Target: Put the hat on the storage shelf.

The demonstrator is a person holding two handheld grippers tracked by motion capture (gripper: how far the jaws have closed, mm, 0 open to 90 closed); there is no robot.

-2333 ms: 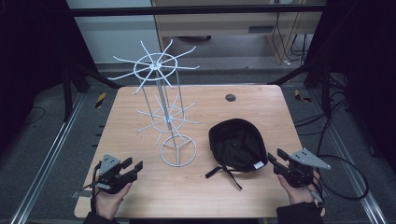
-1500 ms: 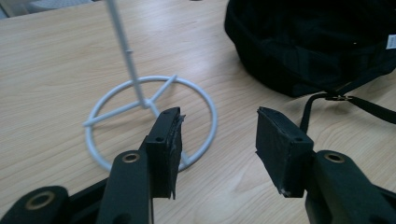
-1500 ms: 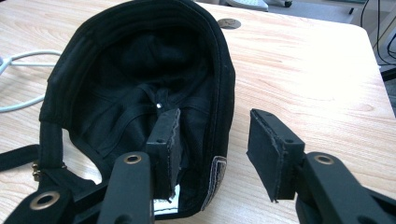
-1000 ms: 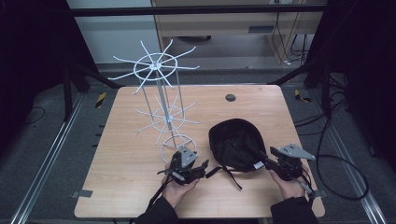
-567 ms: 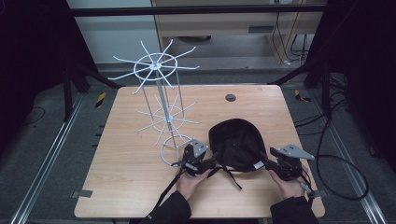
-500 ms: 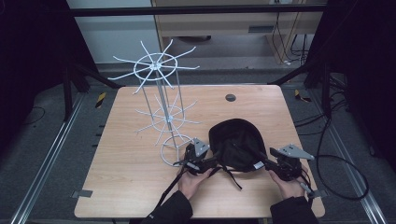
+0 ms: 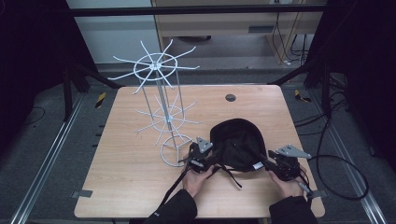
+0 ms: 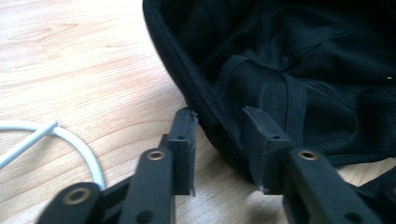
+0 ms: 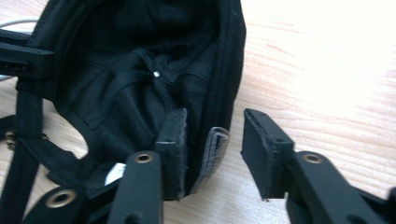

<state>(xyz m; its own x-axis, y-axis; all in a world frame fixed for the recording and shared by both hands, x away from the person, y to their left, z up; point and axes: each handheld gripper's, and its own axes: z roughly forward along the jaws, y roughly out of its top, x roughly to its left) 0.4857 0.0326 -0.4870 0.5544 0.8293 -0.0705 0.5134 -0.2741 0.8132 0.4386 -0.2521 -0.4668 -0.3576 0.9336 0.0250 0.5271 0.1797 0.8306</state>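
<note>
My left gripper (image 8: 219, 123) has just been closing its jaws astride the near rim of the black cap (image 7: 238, 142), and I think the pads are not quite pressing yet. My right gripper (image 9: 212, 133) has also been narrowing, its jaws straddling the opposite rim with a gap on one side. The cap lies open side up on the desk (image 7: 130, 168), just beside the white wire rack (image 7: 161, 93).

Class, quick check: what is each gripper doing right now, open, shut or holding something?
Left gripper: jaws just closing around the rim of the black cap; pads not yet pressing, so open.
Right gripper: jaws just closing around the cap's opposite rim; a gap remains, open.
</note>
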